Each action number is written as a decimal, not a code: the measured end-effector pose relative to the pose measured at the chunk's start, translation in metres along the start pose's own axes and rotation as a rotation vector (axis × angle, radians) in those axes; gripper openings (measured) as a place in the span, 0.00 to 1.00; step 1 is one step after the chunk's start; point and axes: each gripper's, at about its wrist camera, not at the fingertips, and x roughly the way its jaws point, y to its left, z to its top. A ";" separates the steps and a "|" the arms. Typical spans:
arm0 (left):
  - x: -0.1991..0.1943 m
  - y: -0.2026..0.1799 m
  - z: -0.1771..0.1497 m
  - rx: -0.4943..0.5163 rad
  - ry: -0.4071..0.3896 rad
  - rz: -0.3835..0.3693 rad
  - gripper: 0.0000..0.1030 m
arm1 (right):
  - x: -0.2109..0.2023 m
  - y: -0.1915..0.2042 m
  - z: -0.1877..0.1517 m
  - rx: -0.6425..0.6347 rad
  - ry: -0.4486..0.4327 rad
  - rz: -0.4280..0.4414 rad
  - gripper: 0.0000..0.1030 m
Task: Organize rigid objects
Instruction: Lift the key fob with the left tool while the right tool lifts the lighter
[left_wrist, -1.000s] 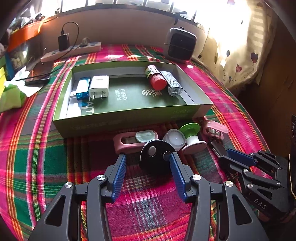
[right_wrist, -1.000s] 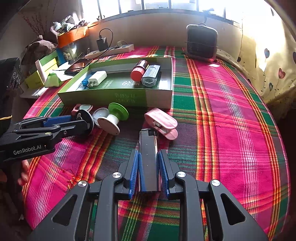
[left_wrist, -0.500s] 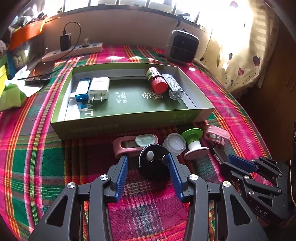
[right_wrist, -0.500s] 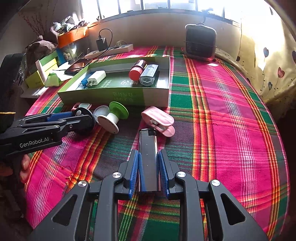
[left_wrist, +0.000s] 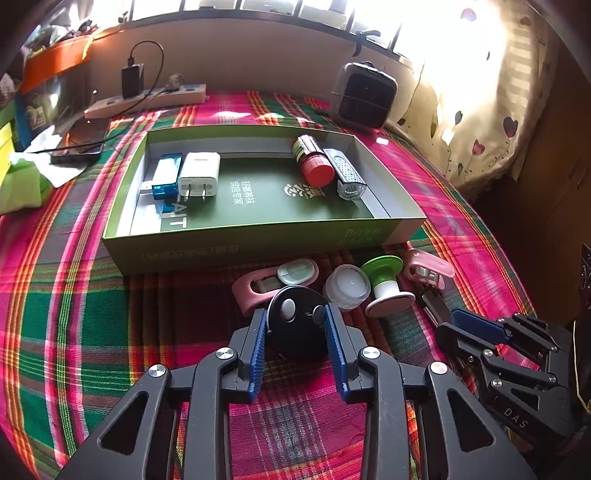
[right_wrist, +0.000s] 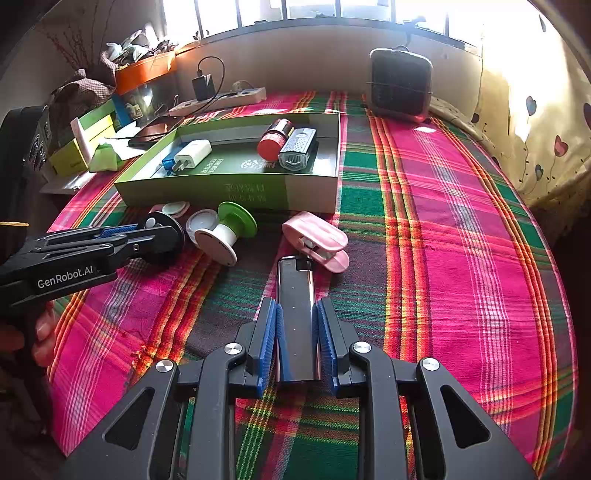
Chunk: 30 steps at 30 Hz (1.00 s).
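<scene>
A round black disc (left_wrist: 291, 332) lies on the plaid cloth in front of the green box (left_wrist: 258, 240). My left gripper (left_wrist: 295, 312) straddles it; its jaws are closing and the blue pads touch both sides of the disc. My right gripper (right_wrist: 297, 302) is shut on a black and silver lighter (right_wrist: 295, 280) that lies on the cloth. Loose beside the disc are a pink oblong piece (left_wrist: 255, 291), a small clear jar (left_wrist: 347, 286), a green and white spool (left_wrist: 386, 288) and a pink clip (right_wrist: 317, 240). A white charger (left_wrist: 199, 173) and a red-capped bottle (left_wrist: 314, 166) lie in the box.
A small heater (left_wrist: 364, 98) stands at the back right and a power strip (left_wrist: 147, 101) at the back left, with a phone (left_wrist: 81, 146) near it. A curtain hangs on the right. A hand (right_wrist: 40, 332) holds the left gripper.
The left jaws have closed in from wide apart onto the black disc. The right gripper has kept its grip on the lighter and has not moved.
</scene>
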 end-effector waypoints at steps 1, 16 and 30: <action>0.000 0.000 0.000 -0.001 0.000 0.001 0.28 | 0.000 0.000 0.000 0.000 0.000 0.000 0.24; -0.004 0.000 -0.001 -0.002 -0.006 -0.005 0.28 | 0.000 0.000 0.000 0.001 -0.001 0.005 0.24; -0.014 0.001 -0.001 -0.007 -0.022 -0.004 0.28 | -0.006 0.004 0.001 -0.016 -0.023 0.027 0.24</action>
